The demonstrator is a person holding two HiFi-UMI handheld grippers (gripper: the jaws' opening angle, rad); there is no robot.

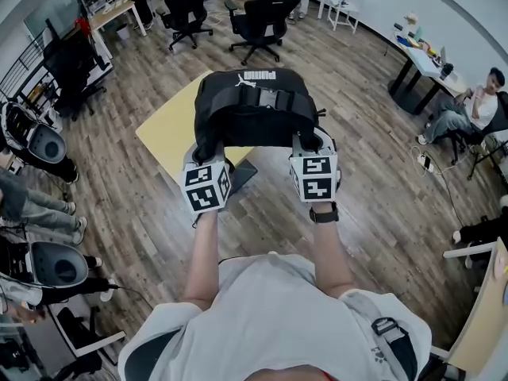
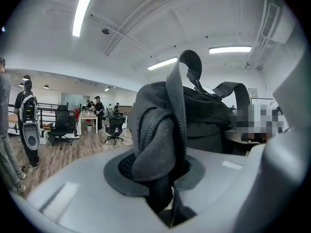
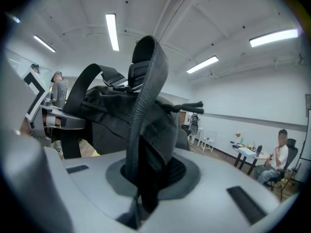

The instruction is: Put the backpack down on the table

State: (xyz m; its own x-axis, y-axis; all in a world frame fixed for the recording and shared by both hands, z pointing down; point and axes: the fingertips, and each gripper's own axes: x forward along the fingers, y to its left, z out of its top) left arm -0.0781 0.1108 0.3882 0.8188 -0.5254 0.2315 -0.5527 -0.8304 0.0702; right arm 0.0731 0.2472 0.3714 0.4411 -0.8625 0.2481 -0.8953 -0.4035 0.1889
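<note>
A black backpack (image 1: pixel 254 105) hangs between my two grippers, over the near part of a yellow table (image 1: pixel 167 133). My left gripper (image 1: pixel 208 155) is shut on a padded fold and strap at the pack's left side. The left gripper view shows that fabric (image 2: pixel 155 144) pinched between the jaws of the left gripper (image 2: pixel 163 181). My right gripper (image 1: pixel 311 148) is shut on a webbing strap at the pack's right side. In the right gripper view the strap (image 3: pixel 146 106) rises out of the right gripper (image 3: pixel 146 178). Whether the pack's bottom touches the table is hidden.
Black office chairs (image 1: pixel 258 18) stand beyond the table on the wood floor. A person sits at the right (image 1: pixel 468 109) beside a desk (image 1: pixel 421 54). People and equipment line the left side (image 1: pixel 32 205). The table's dark base (image 1: pixel 242 173) shows below its near edge.
</note>
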